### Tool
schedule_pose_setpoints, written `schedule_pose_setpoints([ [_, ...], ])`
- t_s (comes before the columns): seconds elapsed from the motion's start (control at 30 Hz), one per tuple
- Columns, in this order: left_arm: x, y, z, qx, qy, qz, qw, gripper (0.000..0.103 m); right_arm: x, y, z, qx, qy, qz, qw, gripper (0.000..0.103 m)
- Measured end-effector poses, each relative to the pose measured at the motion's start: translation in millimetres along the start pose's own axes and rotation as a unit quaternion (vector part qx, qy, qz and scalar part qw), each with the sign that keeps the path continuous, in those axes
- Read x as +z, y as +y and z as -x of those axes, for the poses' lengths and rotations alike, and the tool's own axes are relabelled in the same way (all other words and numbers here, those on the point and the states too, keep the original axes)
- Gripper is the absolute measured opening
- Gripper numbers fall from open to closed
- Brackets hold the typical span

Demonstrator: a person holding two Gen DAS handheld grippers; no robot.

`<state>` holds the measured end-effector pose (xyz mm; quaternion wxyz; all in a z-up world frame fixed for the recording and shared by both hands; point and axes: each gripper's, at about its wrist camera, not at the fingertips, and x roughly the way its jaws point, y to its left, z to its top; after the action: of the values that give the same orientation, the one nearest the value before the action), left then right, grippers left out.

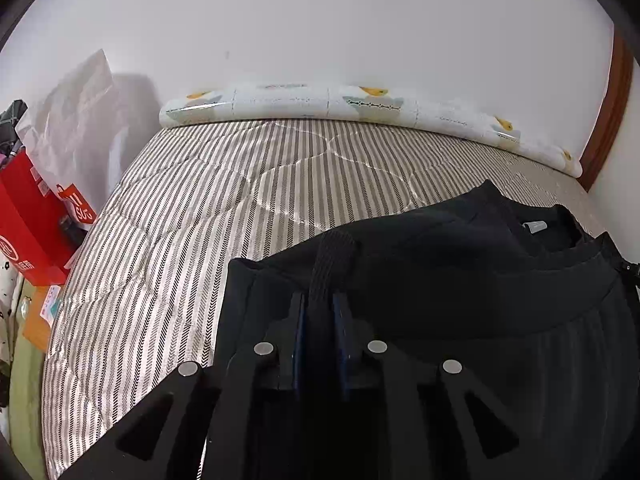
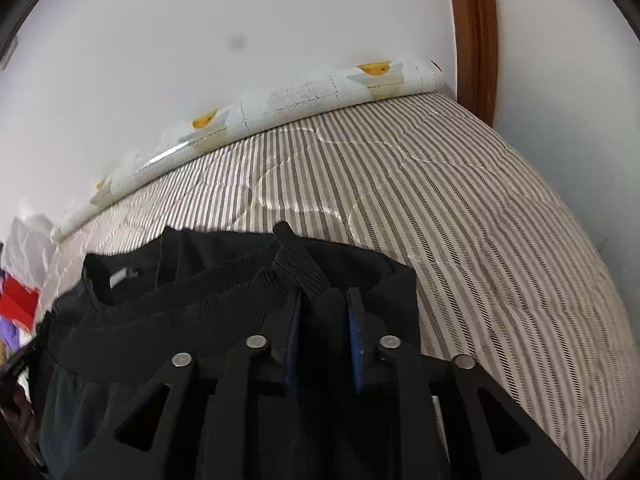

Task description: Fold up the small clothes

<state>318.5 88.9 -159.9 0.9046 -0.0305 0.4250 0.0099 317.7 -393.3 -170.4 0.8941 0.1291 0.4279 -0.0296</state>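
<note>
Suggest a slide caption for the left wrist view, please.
Left gripper pinches a black garment's waistband over a striped bed.

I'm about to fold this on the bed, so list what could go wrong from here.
1. The left gripper pinches only a narrow ribbed strip of the black garment; it may slip out.
2. The right gripper also bites little cloth, so that side could drop.
3. The waistband sags between them, so the fold may land crooked on the striped bed.

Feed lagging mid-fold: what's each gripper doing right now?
Left gripper: shut on the black garment, pinching a ribbed fold.
Right gripper: black garment's ribbed fold between the jaws; a firm pinch cannot be told.
</note>
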Motion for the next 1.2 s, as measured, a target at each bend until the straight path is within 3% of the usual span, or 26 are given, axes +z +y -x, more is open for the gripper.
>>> schedule_pose_setpoints([
  [0.03,-0.5,-0.9,0.3,0.0,0.0,-0.001,1.0,0.016,-2.7,2.4,6.3,-0.018,-0.001,0.009,1.0,0.038],
  [0.1,-2.0,-2.2,2.1,0.005,0.0,-0.008,1.0,0.017,-9.9,3.8,18.7,-0.036,-0.009,0.026,0.999,0.044],
  [0.2,-4.9,-7.5,7.8,0.014,0.001,-0.023,0.9996,0.027,-23.8,4.0,32.7,-0.061,-0.003,0.057,0.997,0.046],
  [0.47,-24.4,-8.2,30.6,0.017,0.009,-0.036,0.9992,0.03,-89.2,-7.6,71.5,-0.118,-0.001,0.11,0.987,0.047],
  [0.63,-46.3,-4.9,50.1,0.015,0.009,-0.04,0.999,0.03,-125.0,-25.8,100.4,-0.112,-0.014,0.069,0.991,0.048],
  [0.83,-77.3,11.8,78.8,0.014,0.001,-0.025,0.9996,0.031,-145.2,-28.0,125.5,-0.123,-0.015,0.054,0.991,0.048],
  [0.97,-100.2,29.6,90.2,-0.009,0.023,-0.003,0.9997,0.031,-152.0,-15.1,154.5,-0.142,-0.044,0.06,0.987,0.048],
  [1.2,-133.9,53.1,118.9,-0.031,0.025,0.012,0.9991,0.036,-143.0,46.0,176.8,-0.104,-0.075,0.094,0.987,0.05],
])
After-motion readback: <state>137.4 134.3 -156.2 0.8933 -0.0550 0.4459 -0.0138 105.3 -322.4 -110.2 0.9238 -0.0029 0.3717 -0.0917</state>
